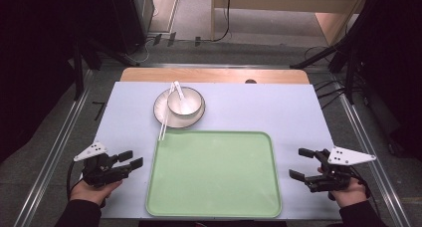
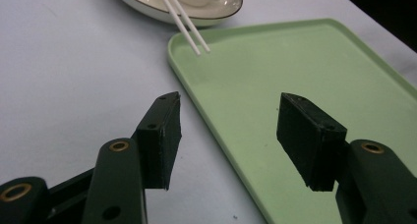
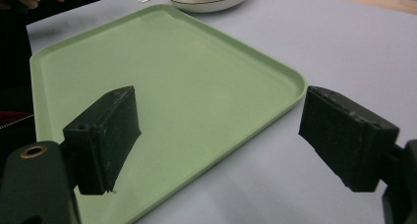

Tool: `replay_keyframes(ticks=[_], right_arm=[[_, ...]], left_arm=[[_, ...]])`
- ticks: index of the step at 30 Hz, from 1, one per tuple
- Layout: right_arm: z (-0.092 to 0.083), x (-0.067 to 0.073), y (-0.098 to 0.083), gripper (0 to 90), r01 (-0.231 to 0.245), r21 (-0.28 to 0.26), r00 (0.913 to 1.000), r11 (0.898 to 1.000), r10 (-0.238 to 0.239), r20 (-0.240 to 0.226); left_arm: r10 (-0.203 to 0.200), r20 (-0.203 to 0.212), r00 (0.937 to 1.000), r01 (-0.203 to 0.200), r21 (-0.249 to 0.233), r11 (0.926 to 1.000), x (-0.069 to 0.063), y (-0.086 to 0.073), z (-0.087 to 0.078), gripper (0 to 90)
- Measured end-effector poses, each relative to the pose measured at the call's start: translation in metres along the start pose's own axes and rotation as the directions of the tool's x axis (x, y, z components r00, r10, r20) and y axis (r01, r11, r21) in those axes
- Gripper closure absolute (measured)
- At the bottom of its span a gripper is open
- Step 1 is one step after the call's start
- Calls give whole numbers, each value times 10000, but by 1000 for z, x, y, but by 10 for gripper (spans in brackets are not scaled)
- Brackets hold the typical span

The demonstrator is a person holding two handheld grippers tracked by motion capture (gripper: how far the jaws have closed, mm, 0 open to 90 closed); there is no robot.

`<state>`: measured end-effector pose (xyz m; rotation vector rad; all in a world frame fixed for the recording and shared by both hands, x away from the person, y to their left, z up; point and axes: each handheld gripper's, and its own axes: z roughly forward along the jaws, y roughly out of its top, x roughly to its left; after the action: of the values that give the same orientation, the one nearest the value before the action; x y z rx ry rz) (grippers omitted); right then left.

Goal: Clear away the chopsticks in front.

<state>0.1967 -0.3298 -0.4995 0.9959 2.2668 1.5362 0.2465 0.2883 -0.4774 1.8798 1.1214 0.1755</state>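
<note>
Blue table (image 1: pixel 278 112) with a bare green tray (image 1: pixel 214 174).
Behind it, white chopsticks (image 1: pixel 166 112) lean on a bowl (image 1: pixel 185 101) on a plate (image 1: pixel 161 112). Left tongs (image 1: pixel 130 160) and right tongs (image 1: pixel 301 163) are open, holding nothing.

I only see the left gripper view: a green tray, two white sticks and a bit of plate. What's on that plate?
Observer: A white bowl with a spoon in it.
Operator: Where do the sticks go?
Observer: The chopsticks run across the plate's left side, beside the bowl.
Operator: Where's my other gripper?
Observer: The right gripper is open and empty, just right of the tray.
</note>
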Motion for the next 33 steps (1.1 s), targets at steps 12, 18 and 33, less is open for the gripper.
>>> replay_keyframes(ticks=[12,18,33], right_arm=[[2,-1,-2,161,-83,219,10000,9997,83,-4],[1,-1,-2,161,-46,186,10000,9998,45,60],[2,-1,-7,161,-328,707,9995,9970,328,7]], left_arm=[[-91,-291,9995,123,1096,9939,2,-1,10,253],[-481,-611,9970,565,1451,9878,3,4,8,362],[-291,-744,9968,402,1513,9877,-3,23,6,342]])
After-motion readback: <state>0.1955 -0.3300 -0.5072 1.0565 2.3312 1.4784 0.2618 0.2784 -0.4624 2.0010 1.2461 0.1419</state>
